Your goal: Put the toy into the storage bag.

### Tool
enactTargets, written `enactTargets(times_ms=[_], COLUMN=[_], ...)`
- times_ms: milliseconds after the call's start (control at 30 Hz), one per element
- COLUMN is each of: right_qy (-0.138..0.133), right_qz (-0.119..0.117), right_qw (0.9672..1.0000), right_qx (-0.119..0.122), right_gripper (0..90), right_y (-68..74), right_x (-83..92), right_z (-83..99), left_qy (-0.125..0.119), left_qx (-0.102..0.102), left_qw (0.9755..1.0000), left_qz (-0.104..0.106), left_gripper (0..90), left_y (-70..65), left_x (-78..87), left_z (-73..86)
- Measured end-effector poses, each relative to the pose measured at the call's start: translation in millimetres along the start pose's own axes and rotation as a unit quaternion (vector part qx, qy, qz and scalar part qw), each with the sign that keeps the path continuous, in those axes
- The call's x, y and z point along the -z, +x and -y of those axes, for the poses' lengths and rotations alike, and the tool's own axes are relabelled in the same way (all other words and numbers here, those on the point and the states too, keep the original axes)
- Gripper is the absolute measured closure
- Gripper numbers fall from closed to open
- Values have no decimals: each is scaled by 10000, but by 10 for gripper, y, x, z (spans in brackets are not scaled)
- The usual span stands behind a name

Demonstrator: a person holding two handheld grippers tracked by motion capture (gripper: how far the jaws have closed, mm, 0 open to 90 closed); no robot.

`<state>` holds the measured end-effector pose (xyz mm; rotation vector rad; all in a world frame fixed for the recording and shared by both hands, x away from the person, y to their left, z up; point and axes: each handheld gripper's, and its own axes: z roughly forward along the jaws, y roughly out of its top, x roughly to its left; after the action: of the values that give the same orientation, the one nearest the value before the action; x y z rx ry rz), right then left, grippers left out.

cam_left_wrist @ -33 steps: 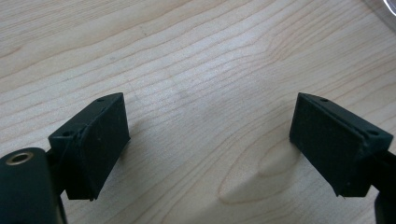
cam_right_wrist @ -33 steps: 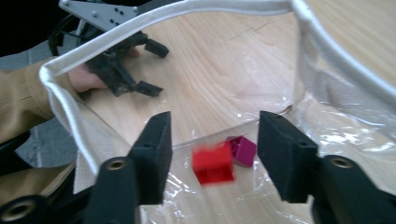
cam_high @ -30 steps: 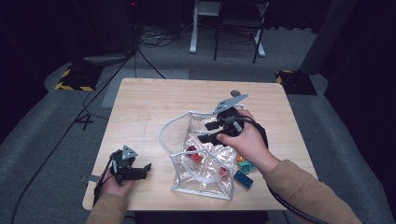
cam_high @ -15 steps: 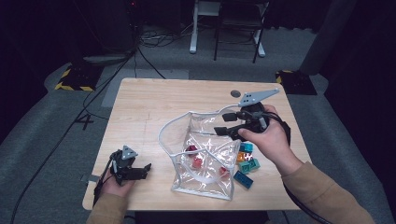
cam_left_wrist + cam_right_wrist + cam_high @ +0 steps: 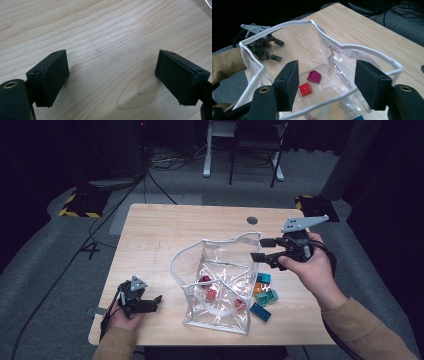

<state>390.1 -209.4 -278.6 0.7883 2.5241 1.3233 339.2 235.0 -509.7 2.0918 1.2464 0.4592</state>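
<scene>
- Right gripper [image 5: 261, 249] jaws just been opening, now wide apart, nothing between them, just off the rim of the clear bag [image 5: 220, 285].
- Bag stands open mid-table, red brick [image 5: 305, 89] and magenta brick [image 5: 314, 76] inside.
- Left gripper [image 5: 150, 303] jaws wide, empty, over bare table [image 5: 105, 37].

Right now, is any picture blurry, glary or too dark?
High view: dim room, table lit, glare on the clear bag. Left gripper view: bright, wood grain sharp, jaws casting soft shadows. Right gripper view: near jaws slightly soft, the bag's rim bright, red brick clear, background black.
</scene>
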Motion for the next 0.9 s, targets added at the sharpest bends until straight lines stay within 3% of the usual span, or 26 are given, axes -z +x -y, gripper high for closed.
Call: enactTargets(times_ms=[267,500,900], right_qy=[-98,-107,293], right_qz=[167,406,678], right_qw=[9996,9985,9950], right_qx=[-185,-345,-668], right_gripper=[367,360,363], right_y=[-130,-290,-585], right_x=[170,194,-168], right_z=[160,356,951], left_qy=[0,-1,-1], left_qx=[-9,2,-7], left_qw=[10000,10000,10000], left_qz=[-4,0,-3], left_gripper=[121,121,121], left_y=[1,0,1], left_x=[0,0,0], left_z=[0,0,0])
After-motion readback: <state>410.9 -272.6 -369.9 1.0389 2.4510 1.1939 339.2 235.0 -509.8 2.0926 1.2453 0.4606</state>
